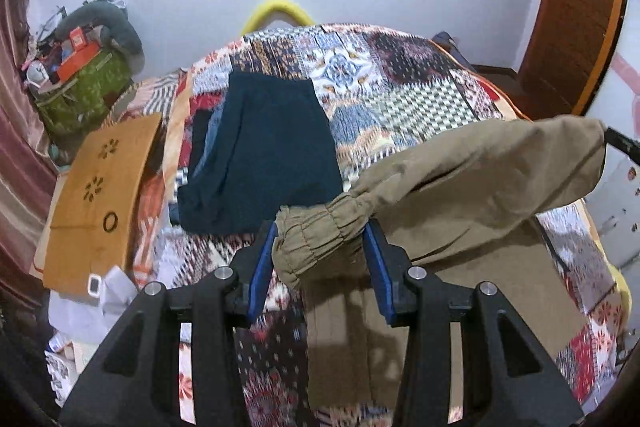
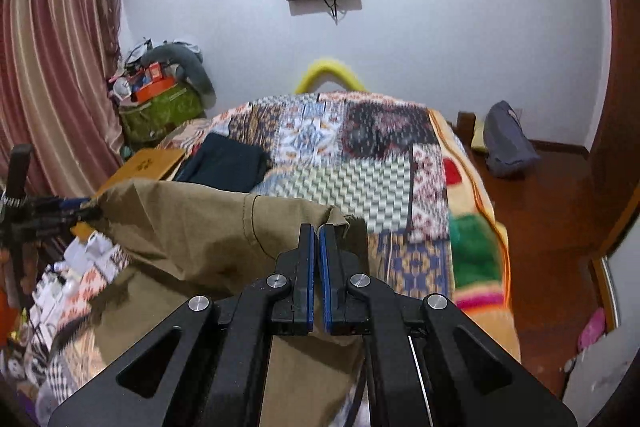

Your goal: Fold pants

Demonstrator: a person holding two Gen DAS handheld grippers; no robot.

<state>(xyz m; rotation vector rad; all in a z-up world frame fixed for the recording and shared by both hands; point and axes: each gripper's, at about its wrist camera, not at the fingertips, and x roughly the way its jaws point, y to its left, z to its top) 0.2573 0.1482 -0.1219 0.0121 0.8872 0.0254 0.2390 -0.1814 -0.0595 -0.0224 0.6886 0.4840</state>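
Patchwork bedspread [image 1: 400,99] carries one folded dark garment stack [image 1: 264,155]. One khaki pants [image 1: 460,167] lifted above it: left gripper [image 1: 320,247] clamps elastic cuff, right gripper [image 2: 317,247] pinched narrow on fabric edge.

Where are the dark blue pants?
In the left wrist view, the dark blue pants lie folded on the patchwork bedspread, left of centre, beside the brown board, beyond the khaki pants.

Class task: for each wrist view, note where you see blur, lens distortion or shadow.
Left wrist view: patchwork bedspread smeared by motion blur, left claw sharp, khaki pants casting shadow below, dark fisheye corners. Right wrist view: bedspread blurred too, right claw crisp, walls bowed by the lens.
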